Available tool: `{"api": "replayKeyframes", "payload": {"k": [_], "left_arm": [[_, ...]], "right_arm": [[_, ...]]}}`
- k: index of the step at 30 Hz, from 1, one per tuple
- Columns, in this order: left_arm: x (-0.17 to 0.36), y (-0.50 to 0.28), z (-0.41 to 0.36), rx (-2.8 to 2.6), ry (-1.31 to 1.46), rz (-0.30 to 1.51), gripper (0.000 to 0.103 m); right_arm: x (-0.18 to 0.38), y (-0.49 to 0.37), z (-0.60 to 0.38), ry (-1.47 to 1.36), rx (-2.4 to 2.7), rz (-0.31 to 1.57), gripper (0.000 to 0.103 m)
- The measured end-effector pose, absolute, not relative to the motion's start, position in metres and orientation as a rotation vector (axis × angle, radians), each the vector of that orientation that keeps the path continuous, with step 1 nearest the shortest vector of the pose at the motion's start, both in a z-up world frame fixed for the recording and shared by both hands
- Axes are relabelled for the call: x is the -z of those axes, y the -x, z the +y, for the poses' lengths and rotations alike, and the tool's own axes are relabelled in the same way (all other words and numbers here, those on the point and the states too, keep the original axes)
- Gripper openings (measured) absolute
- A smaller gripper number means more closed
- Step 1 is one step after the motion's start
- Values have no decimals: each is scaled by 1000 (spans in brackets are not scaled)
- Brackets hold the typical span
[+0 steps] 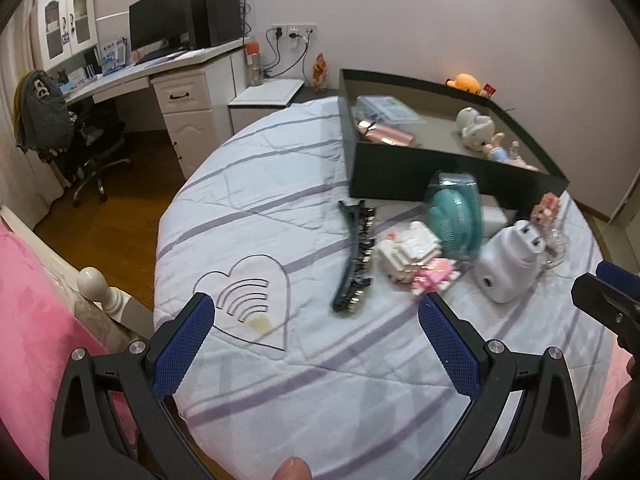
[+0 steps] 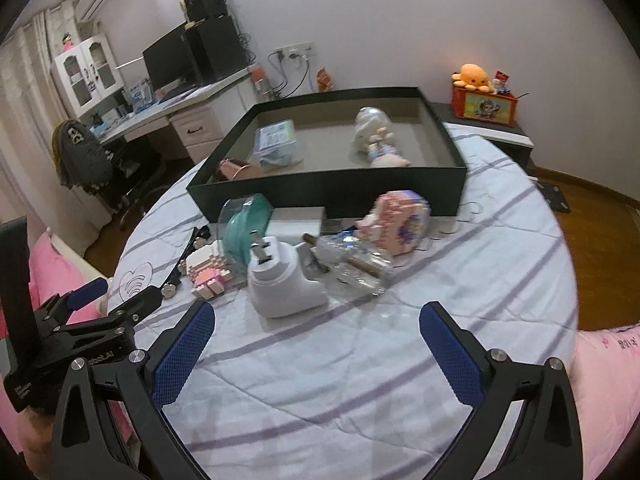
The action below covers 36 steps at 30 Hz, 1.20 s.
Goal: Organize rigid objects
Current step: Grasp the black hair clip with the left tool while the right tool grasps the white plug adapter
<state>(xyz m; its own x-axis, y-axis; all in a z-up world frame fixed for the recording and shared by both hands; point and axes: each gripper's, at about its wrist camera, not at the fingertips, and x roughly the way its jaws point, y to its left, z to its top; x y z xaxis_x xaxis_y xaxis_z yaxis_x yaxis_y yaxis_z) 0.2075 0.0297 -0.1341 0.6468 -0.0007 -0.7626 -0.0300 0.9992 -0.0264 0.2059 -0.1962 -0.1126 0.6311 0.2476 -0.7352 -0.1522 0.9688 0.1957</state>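
A black shallow box [image 1: 412,178] [image 2: 328,190] sits on the round quilted bed and holds a doll figure [image 2: 376,136], a clear blue case [image 2: 276,144] and a pink item [image 2: 232,170]. In front of it lie a black hair clip [image 1: 356,256], a white and pink block figure [image 1: 412,260], a teal fan in clear packaging [image 1: 456,216], a white camera [image 2: 280,280], a glass bottle [image 2: 356,264] and a pink block house [image 2: 400,220]. My left gripper [image 1: 316,308] hovers open near the hair clip, holding nothing. My right gripper [image 2: 316,316] is open just short of the camera.
A desk with a monitor [image 1: 160,28] and an office chair [image 1: 80,136] stand at the back left. A nightstand holds an orange plush [image 2: 472,76] on a red box. A pink blanket [image 1: 36,320] and a white bedpost [image 1: 94,280] lie at the left.
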Motion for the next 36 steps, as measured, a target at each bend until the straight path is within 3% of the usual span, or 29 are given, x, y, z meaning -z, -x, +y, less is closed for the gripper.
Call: {"api": "replayKeyframes", "payload": {"k": [11,13,17,21,23,25,26,36], "left_arm": [[157,-243,35,29,-12,948,97],[160,-250,33,38,-18,954,94],[163,-260,30,57,-20,954,89],[161,-262,29,79,-12,934,71],[160,-263,29,89,-3,925,53],[158,-262,32,101,15,925,24],[157,-263,35,108,35,932,20],[143,-243,45,115,107,907,19]], "right_arm": [[136,-238,-163,-73,-288,917,87],[142,-244,-159,-62,-291,935,78],[155,-253,-154,-33,-283,965,71],[162,-255,-153,-21,-272,963,62],[161,-256,-154,-25,-280,961,61],[161,-254,-155,-33,-285,960,61],[161,-254,-156,-32,-286,960,61],[148,-236,-166,-83,-316,941,61]]}}
